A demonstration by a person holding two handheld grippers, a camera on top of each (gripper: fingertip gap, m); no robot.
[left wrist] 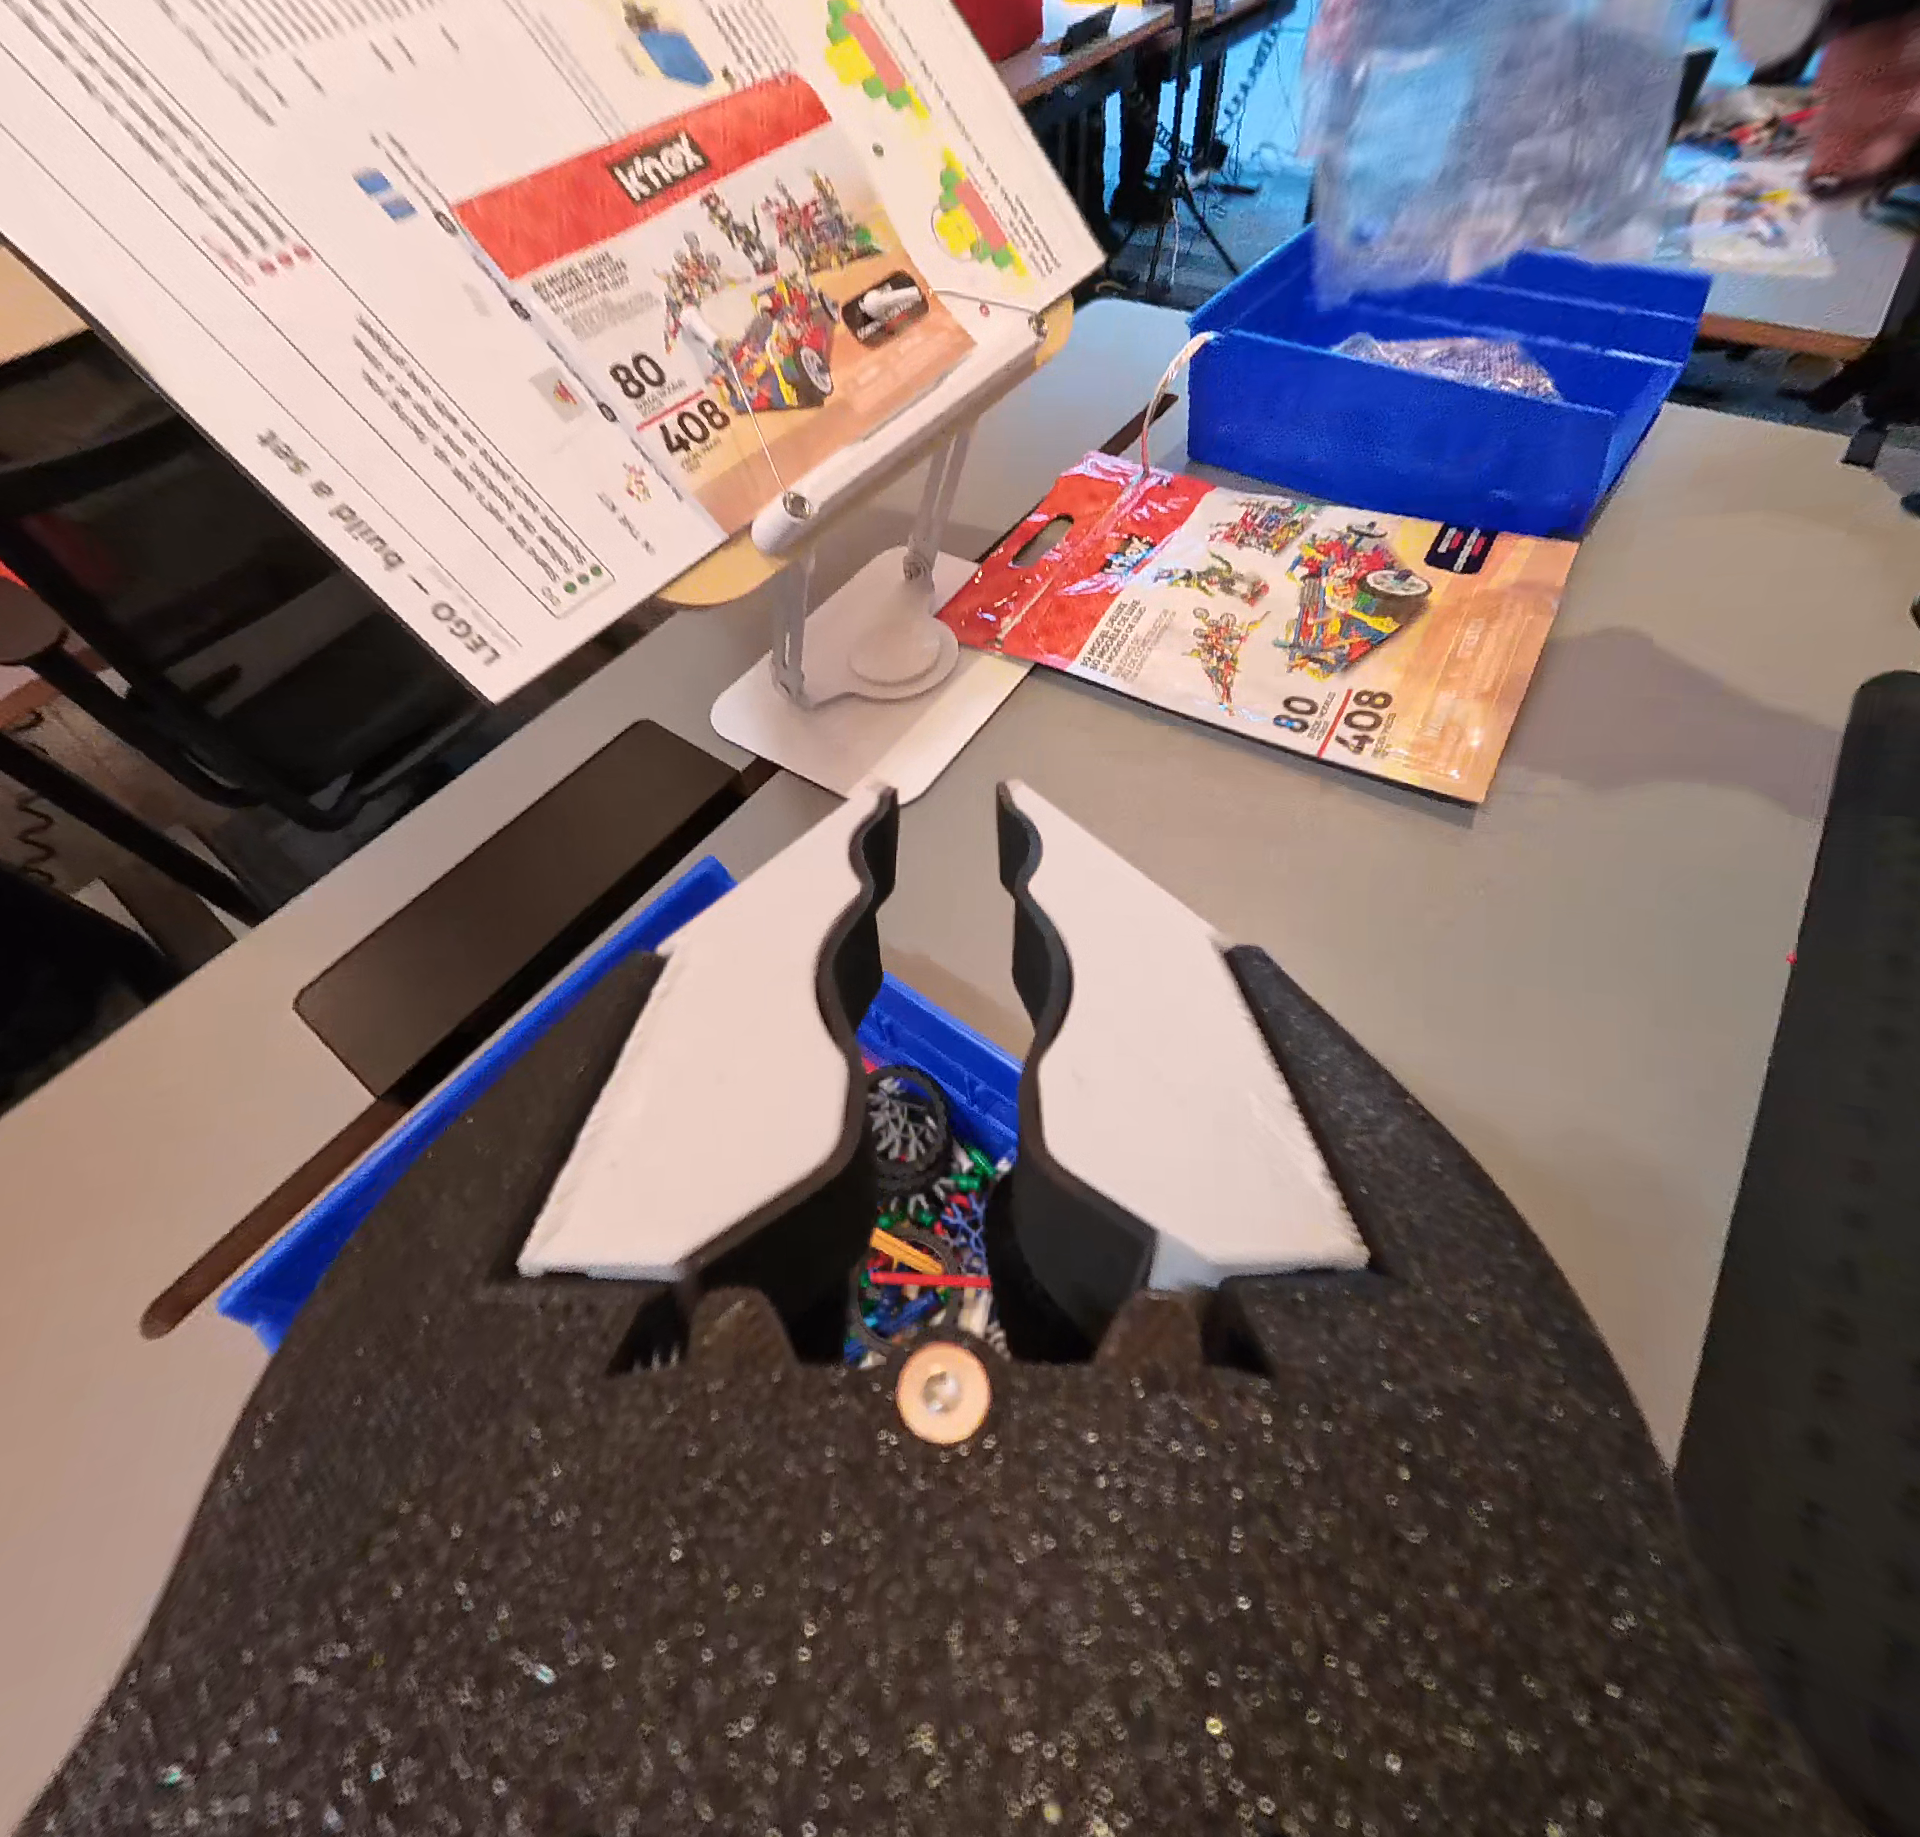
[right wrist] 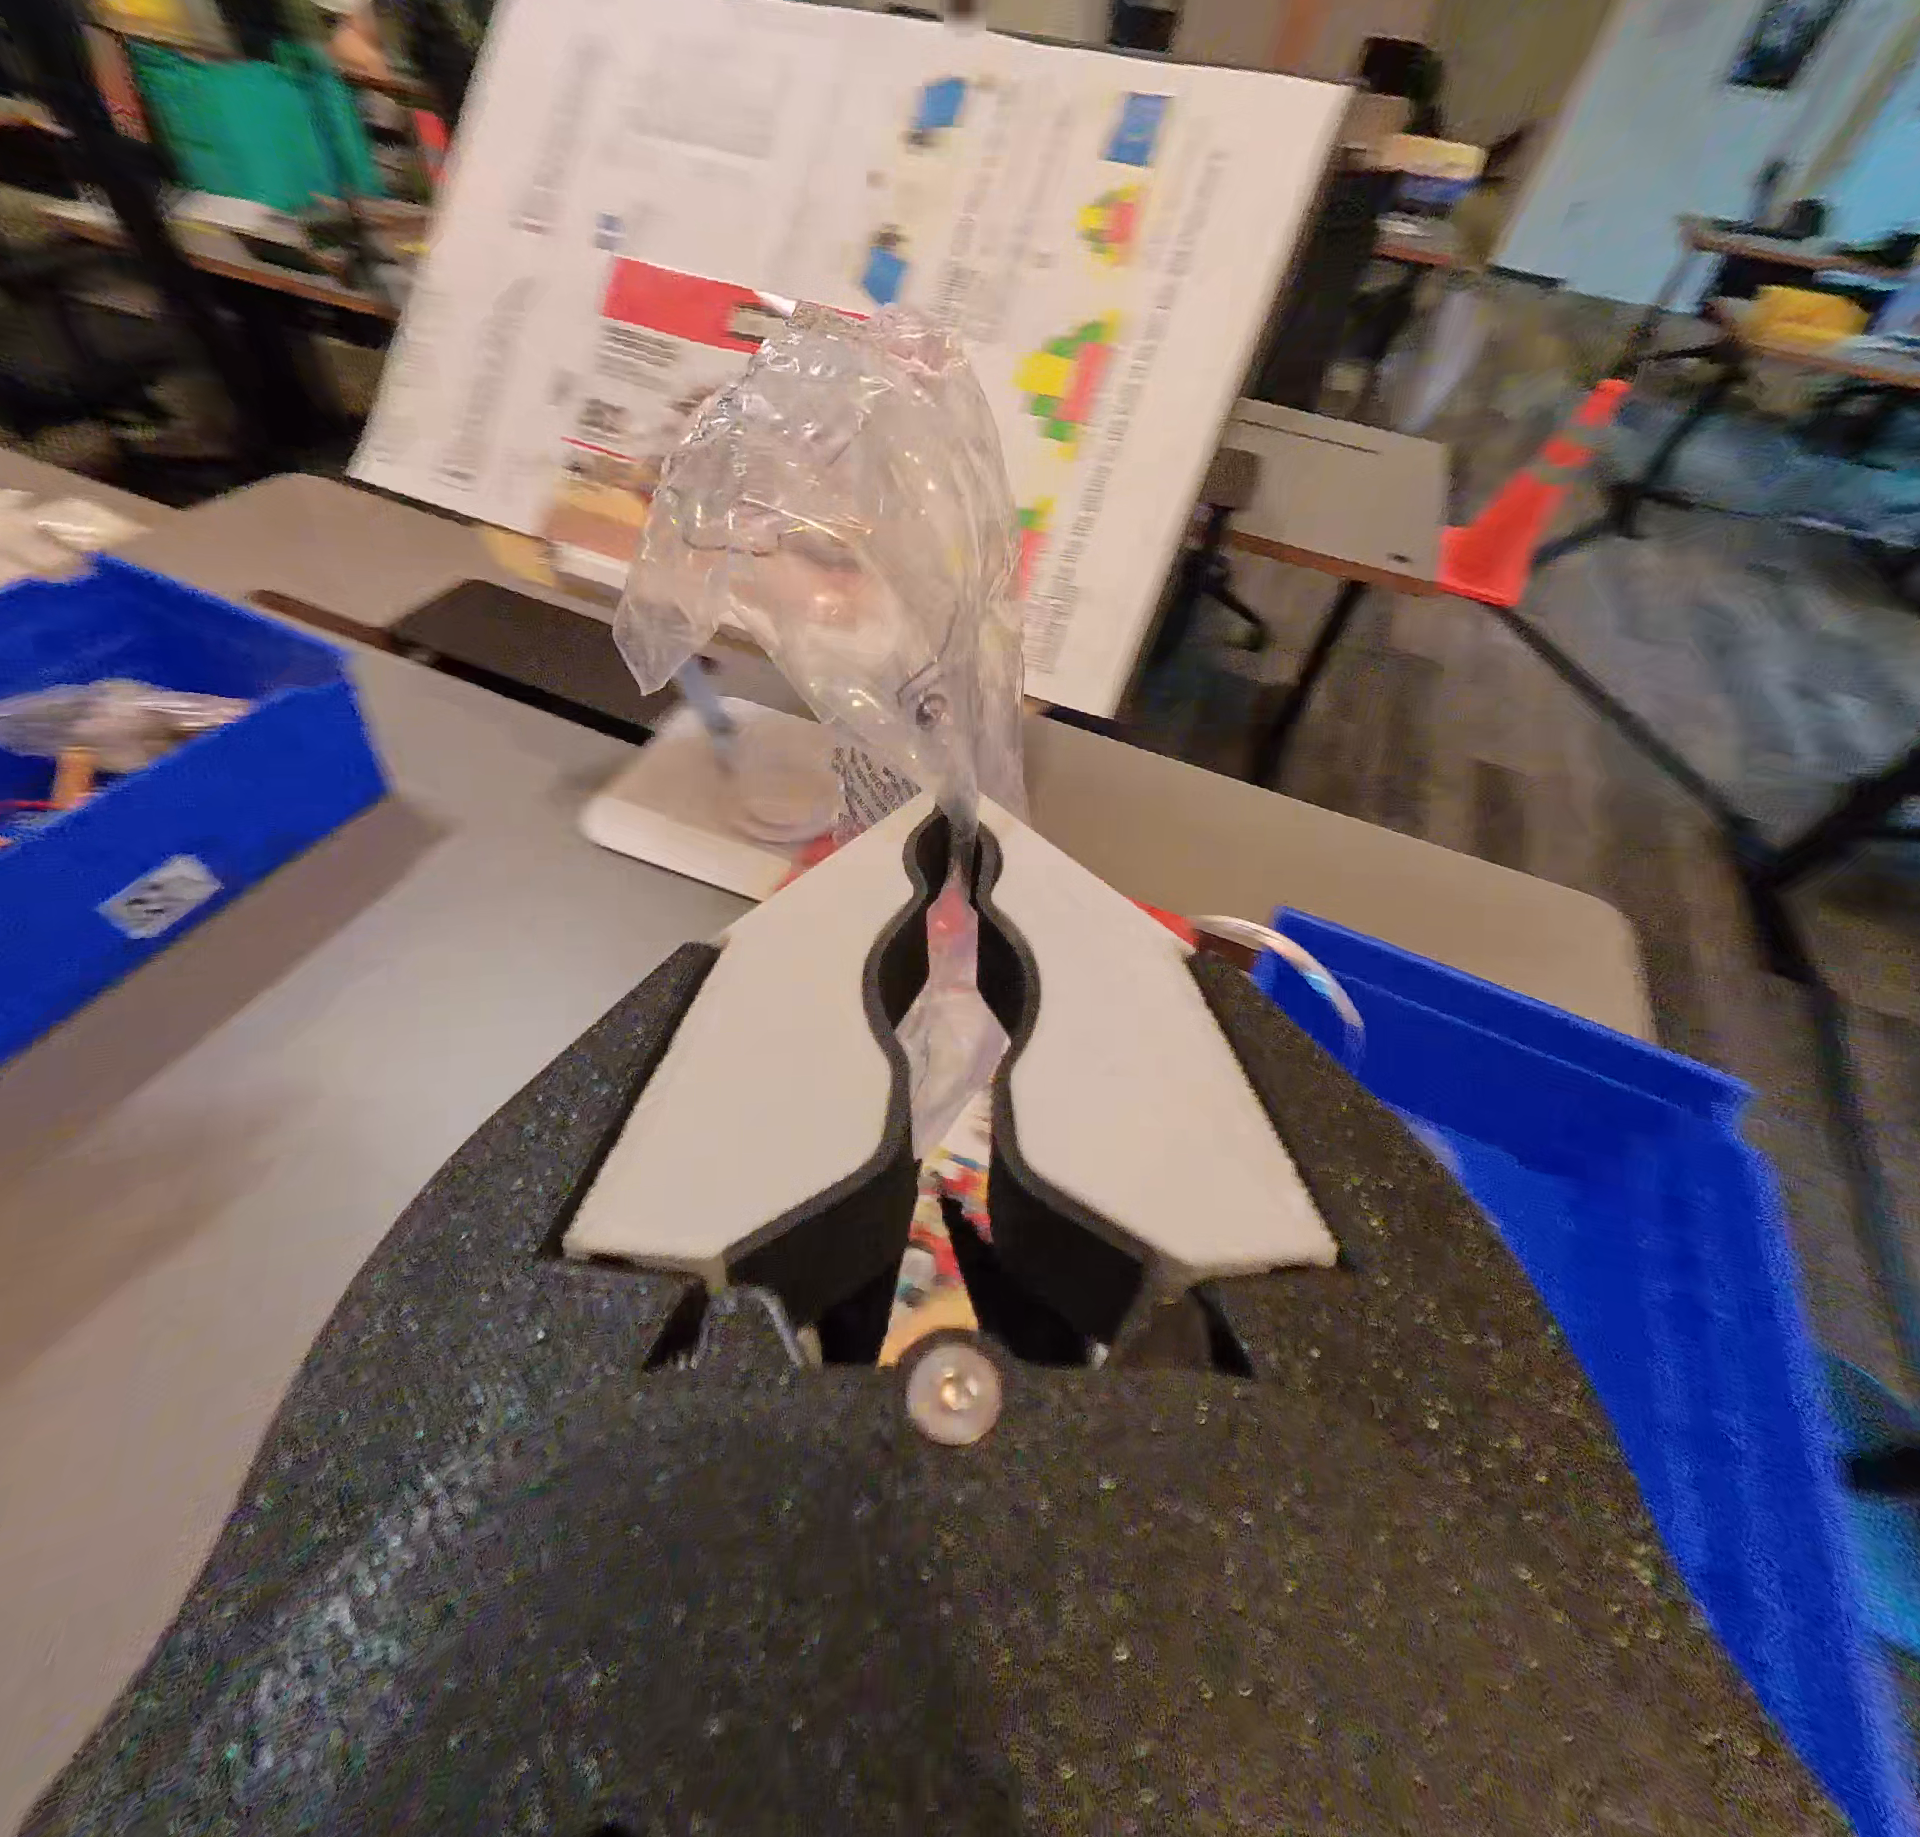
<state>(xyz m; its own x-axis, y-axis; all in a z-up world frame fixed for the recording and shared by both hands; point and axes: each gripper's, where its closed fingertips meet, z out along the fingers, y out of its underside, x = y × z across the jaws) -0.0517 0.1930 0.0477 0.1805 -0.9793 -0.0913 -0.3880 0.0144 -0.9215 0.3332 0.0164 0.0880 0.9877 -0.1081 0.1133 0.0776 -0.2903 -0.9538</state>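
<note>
My left gripper [left wrist: 945, 800] is open and empty, held above a blue bin [left wrist: 686, 904] that holds several small colourful building pieces and a black wheel [left wrist: 906, 1122]. My right gripper [right wrist: 951, 821] is shut on a crumpled clear plastic bag [right wrist: 831, 530], which stands up past the fingertips. In the left wrist view that bag [left wrist: 1486, 94] shows blurred, hanging above a second blue bin [left wrist: 1392, 437] at the far right. A flat red and tan toy package [left wrist: 1278, 613] lies on the grey table [left wrist: 1351, 956] in front of that bin.
A white instruction sheet [left wrist: 416, 229] leans on a white stand [left wrist: 862, 665] at the back of the table; it also shows in the right wrist view [right wrist: 831, 177]. Blue bins sit at the left [right wrist: 187, 779] and right [right wrist: 1558, 1216]. An orange cone [right wrist: 1527, 499] stands on the floor beyond.
</note>
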